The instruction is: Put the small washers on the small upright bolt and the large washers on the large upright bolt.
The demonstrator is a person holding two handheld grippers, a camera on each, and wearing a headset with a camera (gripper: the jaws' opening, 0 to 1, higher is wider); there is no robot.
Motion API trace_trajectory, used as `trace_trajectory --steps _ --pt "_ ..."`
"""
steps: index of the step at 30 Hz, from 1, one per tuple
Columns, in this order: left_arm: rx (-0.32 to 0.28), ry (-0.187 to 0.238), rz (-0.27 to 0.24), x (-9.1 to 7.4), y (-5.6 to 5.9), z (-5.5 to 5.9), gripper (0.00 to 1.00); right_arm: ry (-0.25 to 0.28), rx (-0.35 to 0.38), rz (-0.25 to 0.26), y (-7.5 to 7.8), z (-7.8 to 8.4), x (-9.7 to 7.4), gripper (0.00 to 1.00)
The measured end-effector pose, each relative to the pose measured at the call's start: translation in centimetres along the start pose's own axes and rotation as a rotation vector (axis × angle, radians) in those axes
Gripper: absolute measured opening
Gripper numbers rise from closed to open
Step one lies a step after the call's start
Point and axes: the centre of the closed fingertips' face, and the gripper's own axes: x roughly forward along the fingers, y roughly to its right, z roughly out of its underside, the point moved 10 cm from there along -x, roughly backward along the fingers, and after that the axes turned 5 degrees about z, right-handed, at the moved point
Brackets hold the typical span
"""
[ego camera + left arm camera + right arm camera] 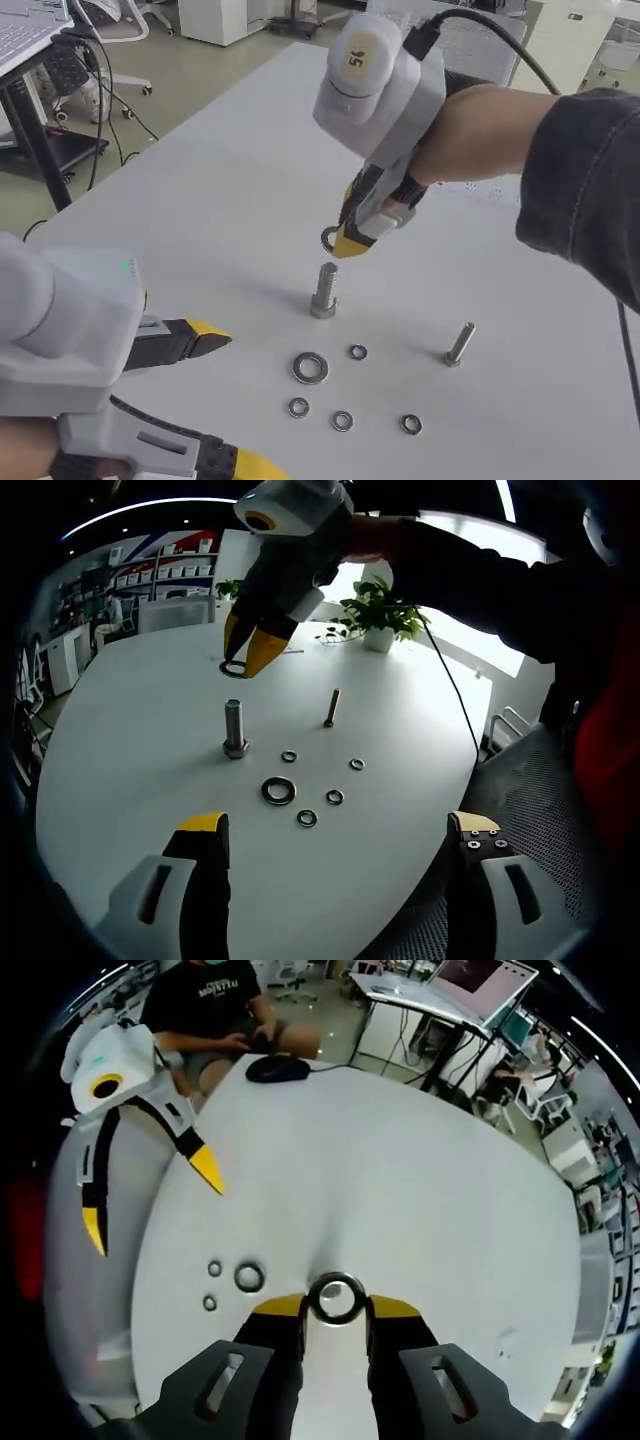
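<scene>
Left gripper [240, 400] hangs wide open up front while the right gripper [345, 245] pinches a large washer [328, 238] just above the large bolt [324, 290], so I'd say next is centering the hole over the bolt tip, lowering and letting go; other washers [310, 367] lie loose nearby.

Left tool [243, 400]: body cut off by the head view's lower-left edge.
Large washer [323, 240]: partly hidden behind the yellow tips of the right tool [347, 241].
Laptop [22, 28]: cropped at the upper-left corner, screen out of frame.
</scene>
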Motion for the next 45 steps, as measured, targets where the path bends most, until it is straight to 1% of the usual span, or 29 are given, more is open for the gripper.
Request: trace_trajectory --steps 4,16,31,39,45 --pt "-0.003 -0.002 -0.001 0.1 0.1 0.1 0.90 -0.010 0.003 -0.017 0.1 0.2 0.8 0.24" --pt "-0.011 -0.006 -0.001 0.3 0.1 0.0 0.90 -0.037 -0.002 -0.054 0.0 0.7 2.4 0.24" --pt "-0.017 -0.008 0.004 0.3 0.5 0.2 0.89 -0.055 0.001 -0.081 -0.6 1.1 3.5 0.24" --pt "-0.022 -0.006 0.003 0.3 0.4 0.3 0.89 -0.077 -0.010 -0.092 -0.8 1.0 4.8 0.24" --pt "-0.025 -0.003 0.000 0.2 0.3 0.3 0.89 -0.090 -0.004 -0.109 -1.0 1.1 5.8 0.24"
